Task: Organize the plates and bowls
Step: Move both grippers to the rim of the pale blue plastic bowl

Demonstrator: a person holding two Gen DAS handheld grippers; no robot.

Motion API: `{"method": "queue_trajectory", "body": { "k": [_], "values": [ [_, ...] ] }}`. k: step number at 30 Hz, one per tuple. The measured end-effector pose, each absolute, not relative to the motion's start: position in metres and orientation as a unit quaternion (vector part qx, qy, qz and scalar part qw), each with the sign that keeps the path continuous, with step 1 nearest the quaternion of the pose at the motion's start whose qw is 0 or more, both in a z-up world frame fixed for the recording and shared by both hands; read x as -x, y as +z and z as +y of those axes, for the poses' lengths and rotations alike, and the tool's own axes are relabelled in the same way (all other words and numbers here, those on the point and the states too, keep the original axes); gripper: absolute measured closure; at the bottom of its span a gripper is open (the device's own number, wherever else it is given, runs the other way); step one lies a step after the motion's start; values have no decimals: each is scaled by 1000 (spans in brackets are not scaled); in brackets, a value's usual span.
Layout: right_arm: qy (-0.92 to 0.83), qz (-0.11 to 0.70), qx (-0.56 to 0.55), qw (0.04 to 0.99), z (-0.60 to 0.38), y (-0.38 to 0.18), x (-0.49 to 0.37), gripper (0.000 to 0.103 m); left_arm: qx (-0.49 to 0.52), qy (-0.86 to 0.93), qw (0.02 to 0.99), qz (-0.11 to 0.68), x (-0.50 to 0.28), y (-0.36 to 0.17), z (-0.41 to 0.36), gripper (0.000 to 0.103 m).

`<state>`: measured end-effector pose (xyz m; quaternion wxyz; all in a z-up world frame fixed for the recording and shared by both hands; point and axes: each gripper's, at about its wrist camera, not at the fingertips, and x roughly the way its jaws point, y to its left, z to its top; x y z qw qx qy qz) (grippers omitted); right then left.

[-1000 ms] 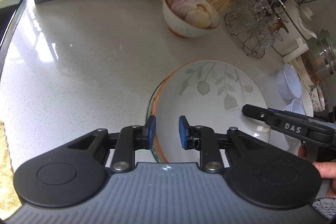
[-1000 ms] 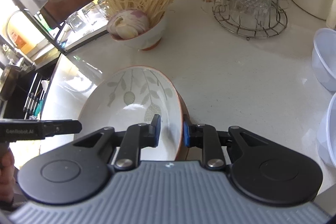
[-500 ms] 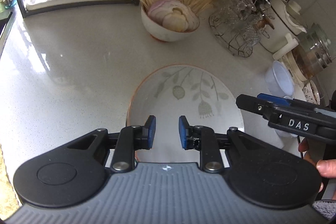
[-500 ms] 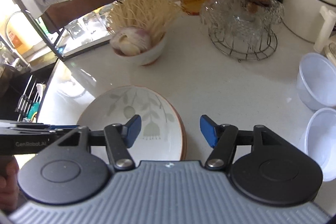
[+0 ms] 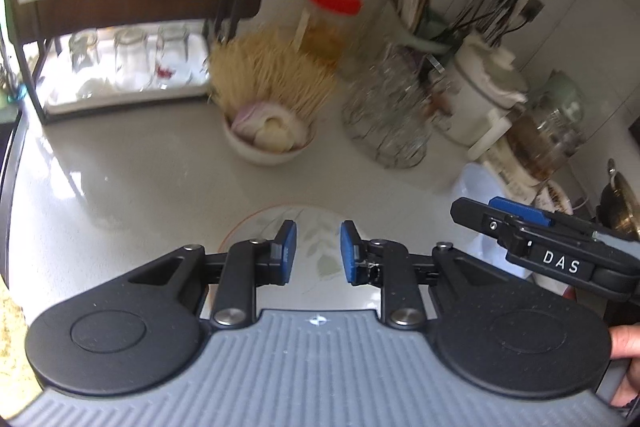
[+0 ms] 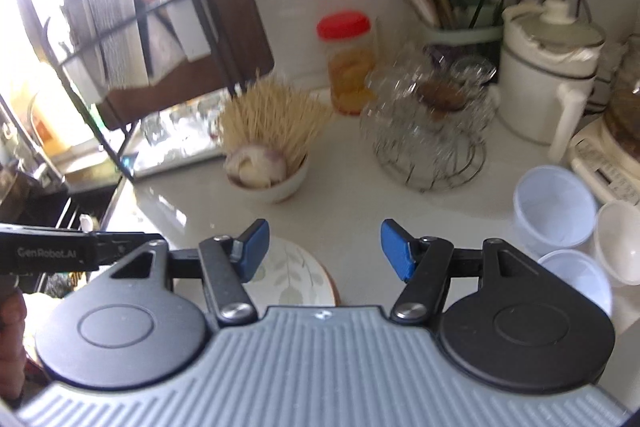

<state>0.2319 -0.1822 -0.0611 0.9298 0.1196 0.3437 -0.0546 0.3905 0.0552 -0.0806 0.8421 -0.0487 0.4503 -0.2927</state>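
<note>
Both hand-held grippers are empty: right hand-held gripper (image 6: 324,249) wide, left hand-held gripper (image 5: 316,253) narrow. Approach the small bowls (image 6: 554,205) squarely, gripping one rim.

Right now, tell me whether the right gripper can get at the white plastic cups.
Probably yes. The right gripper is open and holds nothing, and the white plastic cups stand just to its right on bare counter, with nothing between them. The leaf-pattern bowl lies below it, out of that path.

Your right tool (image 5: 560,247), seen from the left wrist camera, carries "DAS" in white letters on its black side. Your left tool (image 6: 80,250), seen from the right wrist camera, reads "GenRobot.AI", faint grey on black. Nothing else is legible.
</note>
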Motion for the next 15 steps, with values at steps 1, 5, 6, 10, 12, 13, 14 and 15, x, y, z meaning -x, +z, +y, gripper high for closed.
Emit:
{"method": "queue_trajectory", "body": {
  "k": [1, 5, 6, 10, 12, 13, 14, 15],
  "values": [
    [-58, 338, -121, 932, -184, -56, -227, 39, 49, -294, 843, 447, -388, -75, 54, 76],
    [-66, 314, -117, 940, -187, -38, -211, 39, 48, -298, 849, 433, -376, -57, 47, 76],
    [-68, 309, -116, 942, -188, -34, -207, 39, 47, -300, 850, 431, -373, -53, 46, 76],
    [-74, 293, -106, 947, -189, -23, -190, 39, 45, -302, 853, 423, -358, -44, 38, 76],
    [-76, 289, -99, 949, -192, -21, -183, 39, 45, -299, 855, 422, -352, -43, 34, 75],
    [-77, 288, -98, 949, -193, -20, -180, 39, 47, -297, 855, 422, -348, -42, 32, 76],
    [-77, 288, -96, 950, -196, -20, -177, 39, 48, -295, 855, 423, -346, -43, 30, 76],
    [-76, 288, -96, 950, -198, -20, -175, 39, 50, -292, 855, 425, -342, -43, 27, 76]
  ]
}}
